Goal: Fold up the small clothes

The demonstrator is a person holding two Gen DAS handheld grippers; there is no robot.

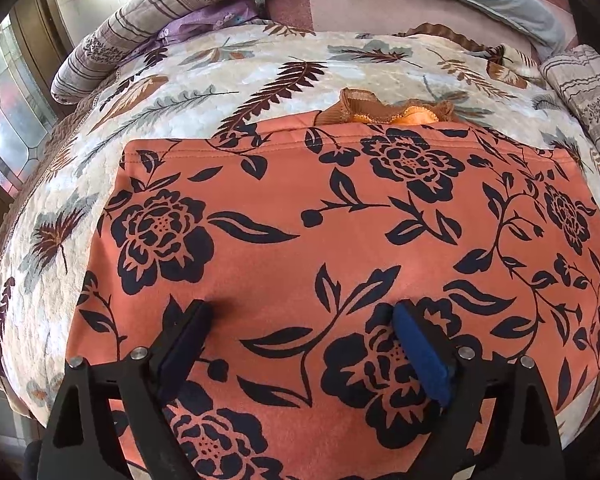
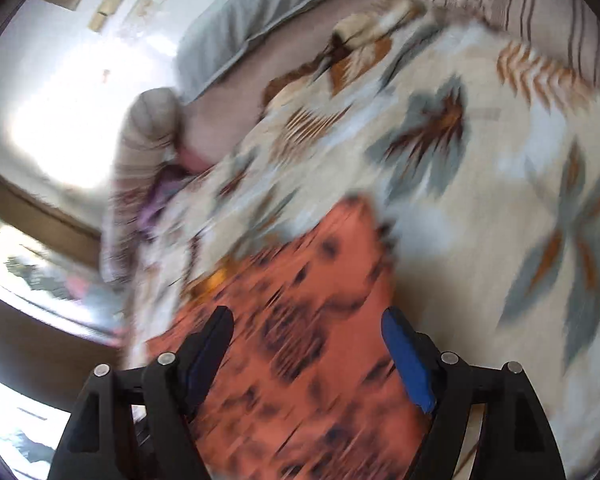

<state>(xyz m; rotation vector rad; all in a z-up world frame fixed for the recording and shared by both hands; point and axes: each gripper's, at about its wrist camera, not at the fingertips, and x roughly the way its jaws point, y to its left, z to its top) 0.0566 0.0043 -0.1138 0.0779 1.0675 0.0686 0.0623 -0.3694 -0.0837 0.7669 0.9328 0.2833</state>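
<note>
**Orange floral garment flat, both grippers free**

Orange cloth with a black flower print (image 1: 320,240) lies spread on the leaf-pattern quilt (image 1: 180,92). Left gripper (image 1: 300,320) hovers low over its near half, jaws wide, nothing held. Right gripper (image 2: 308,328), view smeared, jaws apart and empty above the cloth's edge. Ruffled brown item (image 1: 384,110) peeks out at twelve o'clock. Advice: pinch one near corner each, lift together, fold toward twelve.

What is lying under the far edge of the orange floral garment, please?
A brown ruffled piece with a bright orange part pokes out from under the orange floral garment; the rest is covered.
</note>
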